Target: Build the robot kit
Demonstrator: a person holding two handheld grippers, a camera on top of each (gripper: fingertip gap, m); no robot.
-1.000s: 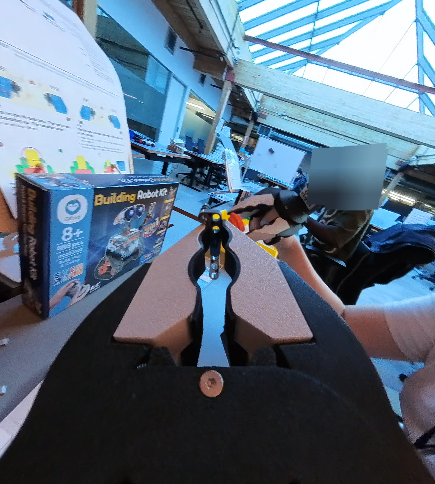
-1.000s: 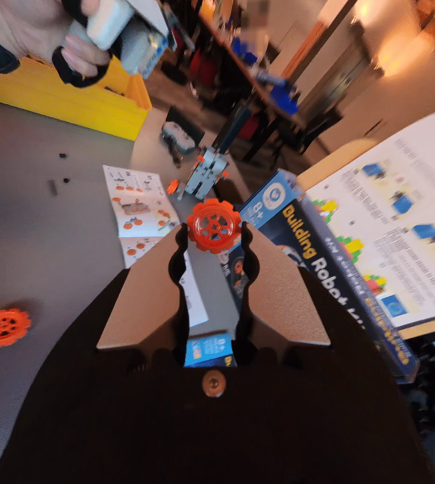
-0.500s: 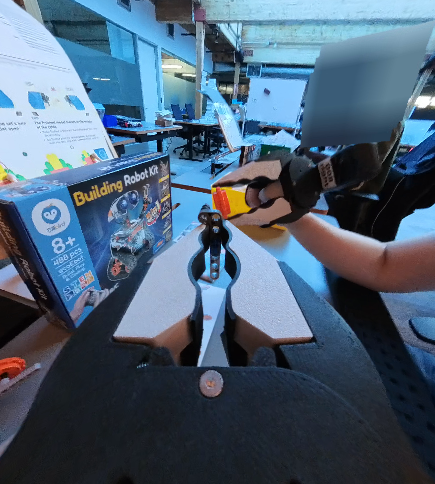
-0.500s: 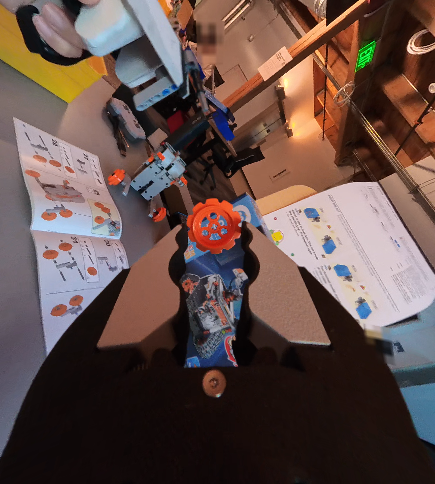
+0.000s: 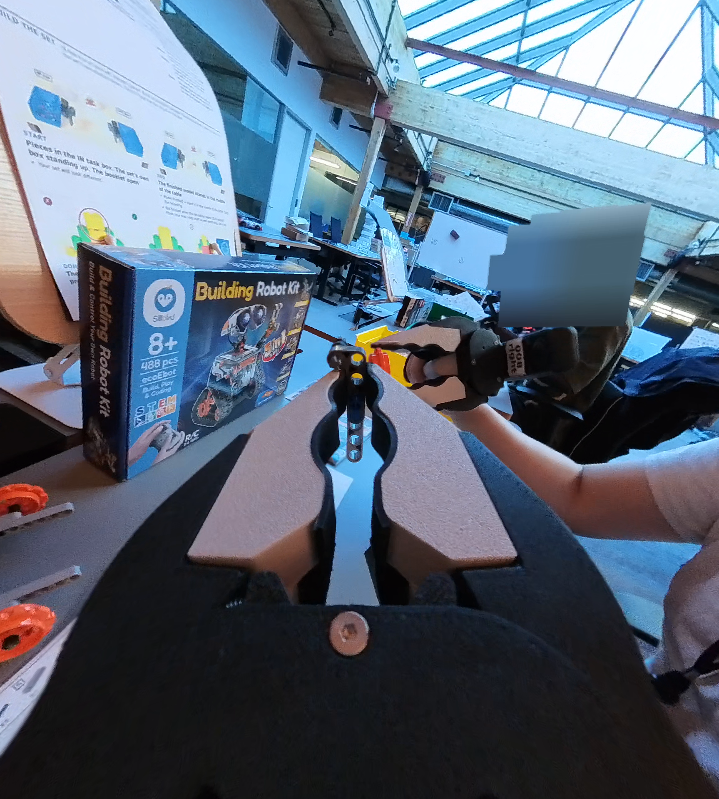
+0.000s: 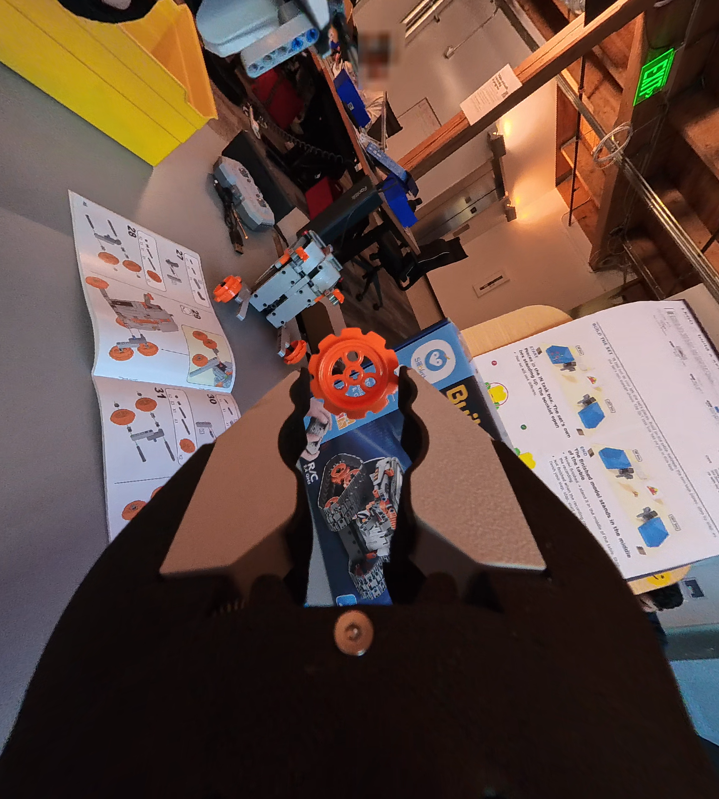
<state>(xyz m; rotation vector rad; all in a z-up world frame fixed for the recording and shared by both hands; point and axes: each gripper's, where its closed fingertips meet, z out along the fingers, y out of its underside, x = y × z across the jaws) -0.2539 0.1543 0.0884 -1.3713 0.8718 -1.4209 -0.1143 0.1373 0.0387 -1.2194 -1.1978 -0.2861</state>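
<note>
Two tongs each hold a small part, clear of the tabletop. The left tongs are drawn narrow, pinching a dark perforated beam that stands upright between the tips with a rounded grey piece at its top end. The right tongs are set a little wider, clamped on the rim of an orange toothed wheel turned face-on to the camera. In the left wrist view, near the tabletop's left edge, two more orange wheels lie loose among grey beams, joined to nothing as far as can be seen. Beyond them a blue kit box stands upright, with a printed instruction board propped behind it. In the right wrist view an open booklet lies flat, and just past it, near the far edge, sits a partly built grey model already carrying small orange wheels on its arms. A grey controller lies near the same edge, and a yellow bin occupies the far corner. The gloved hand holding the right tongs shows beyond the left tips, close to the beam; whether wheel and beam touch cannot be told.
</note>
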